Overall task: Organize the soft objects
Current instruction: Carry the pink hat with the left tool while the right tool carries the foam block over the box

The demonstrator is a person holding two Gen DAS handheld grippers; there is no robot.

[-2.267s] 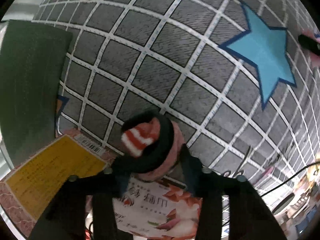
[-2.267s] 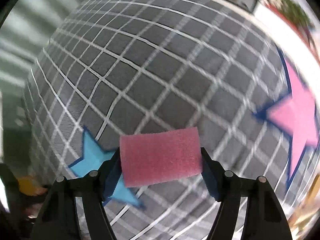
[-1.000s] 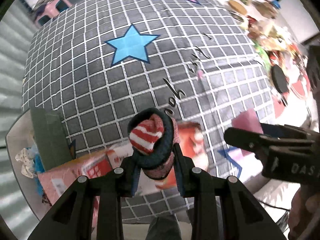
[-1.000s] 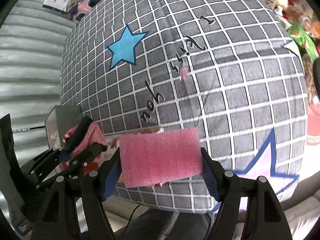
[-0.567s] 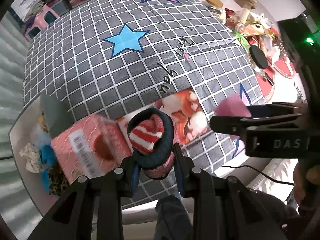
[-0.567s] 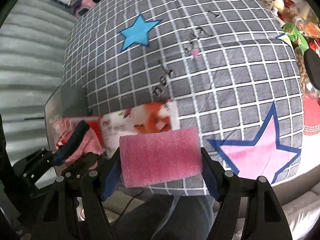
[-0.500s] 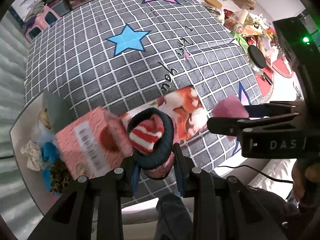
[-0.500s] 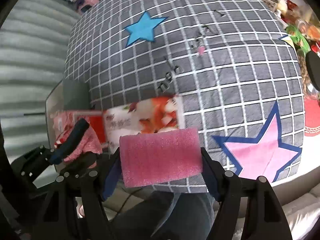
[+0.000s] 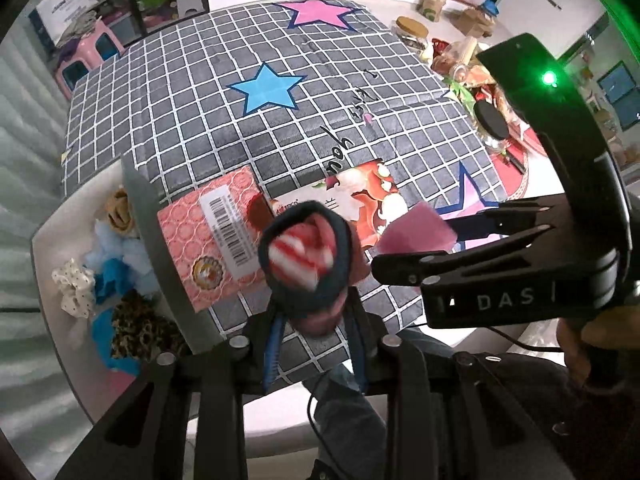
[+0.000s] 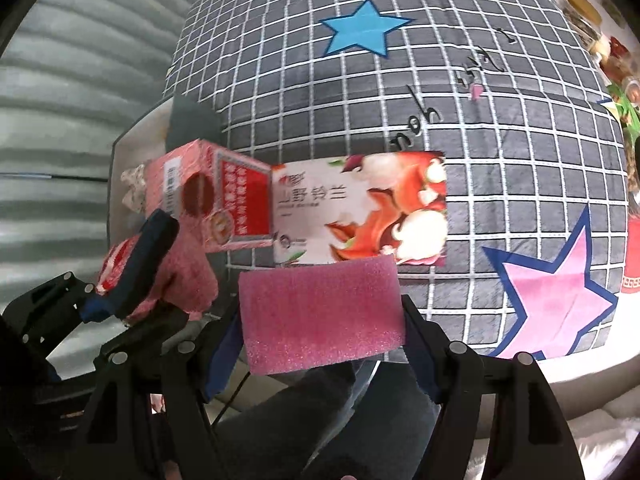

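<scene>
A: Both claws are loaded. The left gripper [image 9: 312, 320] is clamped on the rolled sock bundle [image 9: 306, 252], the right gripper [image 10: 320, 320] is pinched on the pink sponge [image 10: 320, 312], and both hang above the near edge of the checked cloth [image 10: 400, 100].

B: The risk?

A: Collision, I'd judge. The two rigs sit just beside each other (the sponge nearly meets the sock in the left view). A knock could pop the foam loose.

B: And the drop-off?

A: Probably the tray [image 9: 56, 236] of soft scraps to the left. The pink carton [image 9: 208, 236] and flat box [image 10: 360, 216] lie between, so a low carry could snag them.
</scene>
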